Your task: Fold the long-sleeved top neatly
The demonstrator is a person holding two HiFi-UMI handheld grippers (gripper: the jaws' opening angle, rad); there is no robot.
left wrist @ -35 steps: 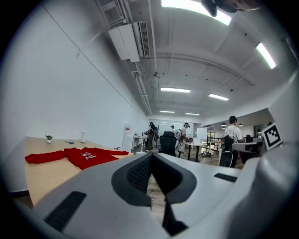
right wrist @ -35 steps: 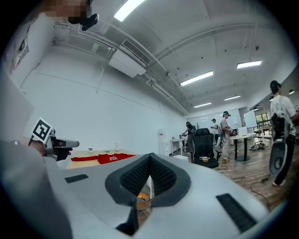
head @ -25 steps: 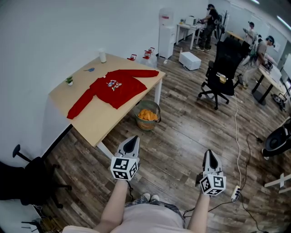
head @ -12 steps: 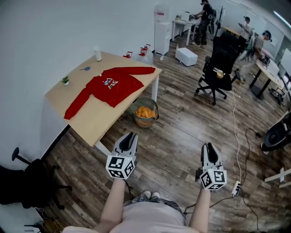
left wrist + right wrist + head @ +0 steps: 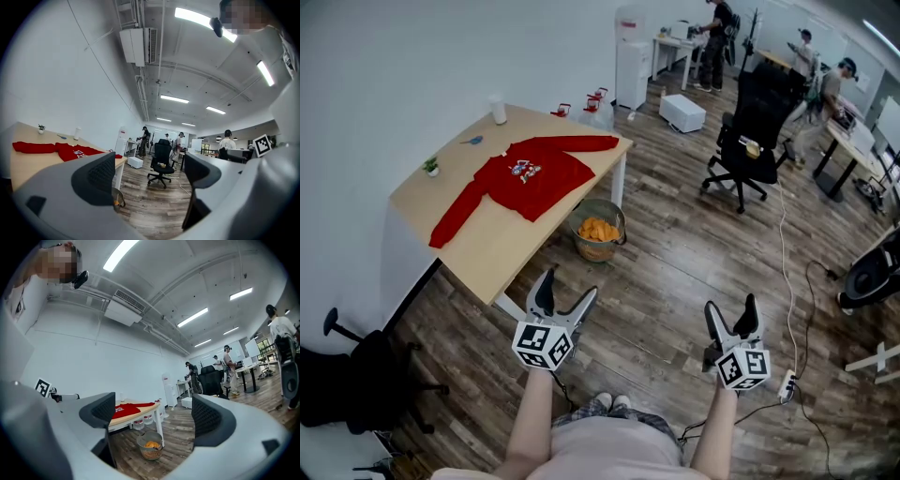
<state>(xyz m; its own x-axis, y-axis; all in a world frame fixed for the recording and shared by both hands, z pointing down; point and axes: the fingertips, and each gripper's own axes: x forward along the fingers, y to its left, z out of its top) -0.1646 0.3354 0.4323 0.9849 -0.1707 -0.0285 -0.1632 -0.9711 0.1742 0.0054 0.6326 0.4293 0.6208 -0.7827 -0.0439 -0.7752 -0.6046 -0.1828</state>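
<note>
left hand-held gripper (image 5: 569, 284): jaws just opened, empty | right hand-held gripper (image 5: 730, 305): likewise | red top (image 5: 530, 178): apparently flat on table (image 5: 502, 239)

top: red long-sleeved top (image 5: 530, 176) spread flat on table (image 5: 502, 253), sleeves out | on table: white cup (image 5: 498, 110) at far corner; small plant (image 5: 430, 167) near left edge | by table leg: basket (image 5: 599, 228) on floor | left gripper (image 5: 569, 284), right gripper (image 5: 730, 305): short of table's near corner; jaws just opened wide, nothing between
</note>
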